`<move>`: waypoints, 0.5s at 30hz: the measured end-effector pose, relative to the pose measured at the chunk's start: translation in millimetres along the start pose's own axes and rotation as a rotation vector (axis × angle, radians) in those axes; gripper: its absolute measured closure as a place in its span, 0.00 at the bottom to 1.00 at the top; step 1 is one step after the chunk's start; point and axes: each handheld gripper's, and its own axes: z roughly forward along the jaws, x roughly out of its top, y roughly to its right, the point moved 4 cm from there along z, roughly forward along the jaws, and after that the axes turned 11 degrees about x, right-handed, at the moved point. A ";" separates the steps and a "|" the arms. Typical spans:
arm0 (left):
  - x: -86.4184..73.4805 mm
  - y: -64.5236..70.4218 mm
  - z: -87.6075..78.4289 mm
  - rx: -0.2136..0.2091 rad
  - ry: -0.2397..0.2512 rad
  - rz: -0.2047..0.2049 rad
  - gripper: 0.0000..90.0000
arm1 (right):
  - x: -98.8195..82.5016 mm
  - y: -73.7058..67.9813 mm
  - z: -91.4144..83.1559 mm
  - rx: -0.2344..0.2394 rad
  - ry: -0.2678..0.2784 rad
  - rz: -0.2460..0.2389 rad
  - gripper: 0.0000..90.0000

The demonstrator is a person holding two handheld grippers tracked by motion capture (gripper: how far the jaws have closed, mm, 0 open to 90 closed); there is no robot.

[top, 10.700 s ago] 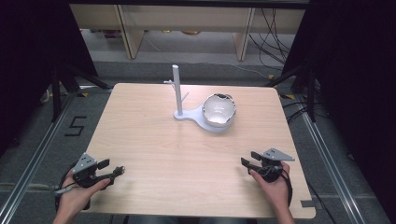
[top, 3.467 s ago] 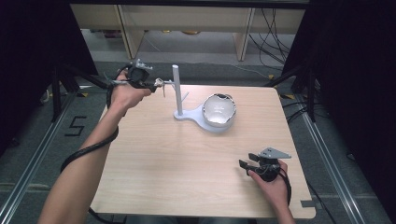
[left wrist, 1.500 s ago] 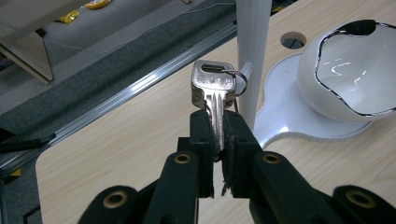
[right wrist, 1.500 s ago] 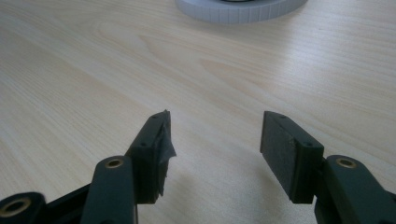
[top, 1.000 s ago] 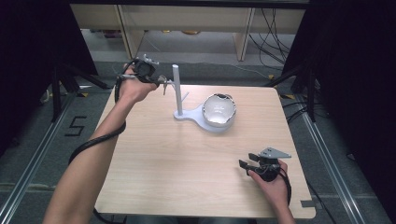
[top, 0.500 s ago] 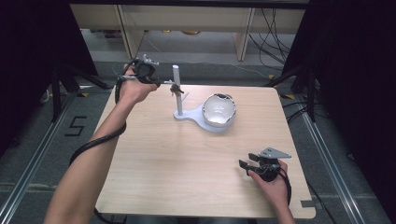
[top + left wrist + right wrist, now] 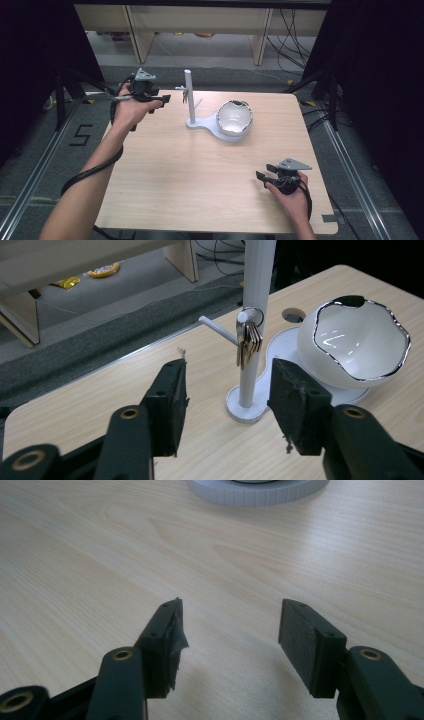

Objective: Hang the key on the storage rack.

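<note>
A bunch of keys (image 7: 248, 342) hangs from a short peg on the upright post of a white stand (image 7: 190, 97) near the far edge of the wooden table (image 7: 165, 185), free of any grip. The left claw (image 7: 159, 100), held above the table's far left corner, sits just to the left of the post; its jaws have just been opening and now stand wide apart with nothing between the pads, the keys and post lying beyond them in the left gripper view. On the same stand's flat base, beside the post, rests a white bowl (image 7: 234, 117) with a wavy, dark-edged rim, tilted toward the near side of the table. The right claw (image 7: 265, 171) lies low over the table near the front right corner, well apart from the stand, its jaws open and empty above bare wood in the right gripper view. A black cable trails from the left claw along the person's forearm.
</note>
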 end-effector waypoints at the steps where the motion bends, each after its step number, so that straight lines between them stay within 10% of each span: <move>1: 0.0 0.0 0.0 0.000 0.000 0.000 0.52 | 0.0 0.0 0.0 0.000 0.000 0.000 0.49; 15: -30.6 -0.1 -24.0 -0.011 0.065 -0.063 0.44 | -0.5 -3.1 0.8 -0.003 0.018 0.041 0.49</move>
